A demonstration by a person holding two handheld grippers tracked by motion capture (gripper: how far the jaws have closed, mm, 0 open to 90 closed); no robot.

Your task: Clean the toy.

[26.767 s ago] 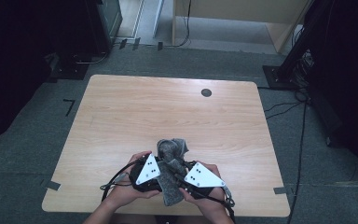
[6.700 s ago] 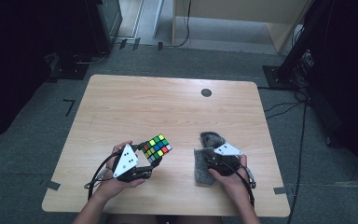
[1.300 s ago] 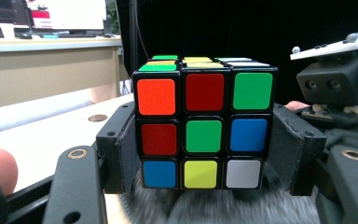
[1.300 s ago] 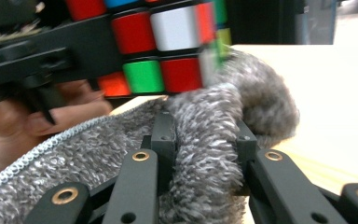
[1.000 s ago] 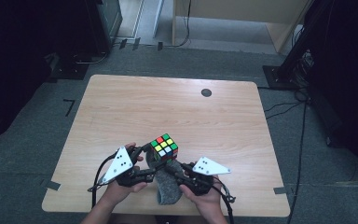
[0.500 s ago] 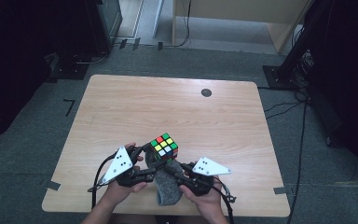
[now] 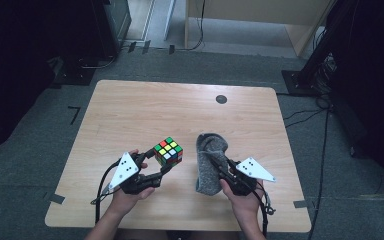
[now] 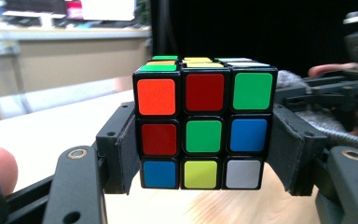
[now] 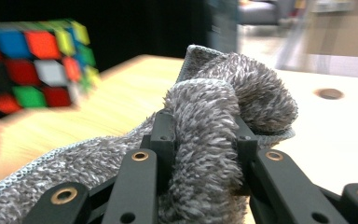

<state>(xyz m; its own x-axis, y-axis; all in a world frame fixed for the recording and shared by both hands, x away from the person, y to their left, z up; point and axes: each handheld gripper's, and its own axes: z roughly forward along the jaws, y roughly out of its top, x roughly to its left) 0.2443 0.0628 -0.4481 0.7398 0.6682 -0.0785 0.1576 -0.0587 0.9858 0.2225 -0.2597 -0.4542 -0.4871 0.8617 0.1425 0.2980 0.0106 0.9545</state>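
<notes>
The left gripper (image 8: 200, 154) clamps the cube (image 8: 204, 122) between its jaws; the right gripper (image 9: 205, 154) pinches the cloth (image 9: 214, 135). Rubbing hard could twist the cube loose.

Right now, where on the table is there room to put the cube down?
The far half of the table is bare wood, except for the small dark hole. Bare strips run along both side edges. The near middle is crowded: the left gripper holds the cube, the right gripper holds the grey cloth.
</notes>
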